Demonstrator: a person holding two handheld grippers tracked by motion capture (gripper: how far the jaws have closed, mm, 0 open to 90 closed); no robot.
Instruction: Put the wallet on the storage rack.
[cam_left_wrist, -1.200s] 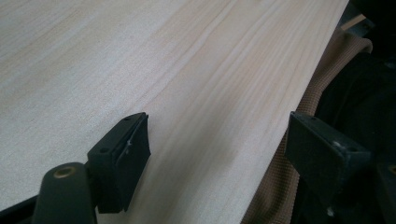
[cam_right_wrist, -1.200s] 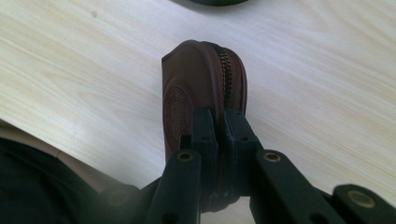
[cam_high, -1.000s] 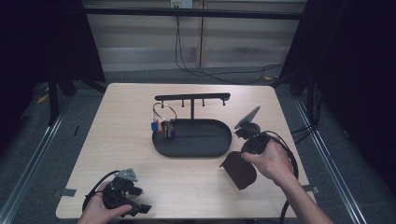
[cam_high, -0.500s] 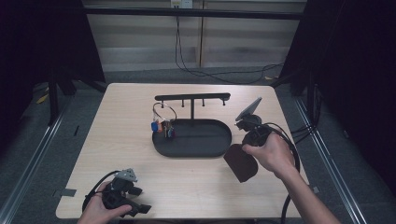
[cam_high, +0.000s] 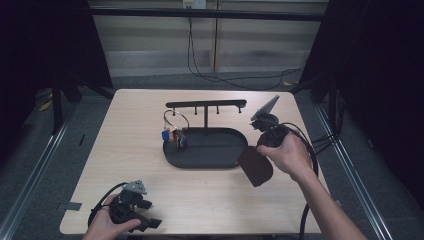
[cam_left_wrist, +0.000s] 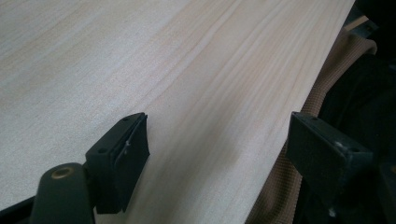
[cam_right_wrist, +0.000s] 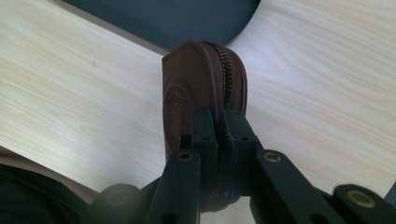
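**Pouch lifted, not yet set down**

The right gripper (cam_high: 264, 150) has its jaws clenched on a brown zipped pouch (cam_right_wrist: 201, 93), which hangs over the table (cam_high: 130, 130) just beside the right end of the black oval tray (cam_high: 210, 159). The grasp looks done; placing it, perhaps in the tray or on the hook rack (cam_high: 206, 104) above it, is my guess at what remains. A bunch of keys (cam_high: 174, 135) already hangs at the rack's left end. The left gripper (cam_left_wrist: 215, 140) rests near the table's front edge, its jaws spread wide with nothing between them.

The hand covers much of the right gripper in the high view, and whether the pouch touches the tabletop is hard to tell. Its contents are hidden.
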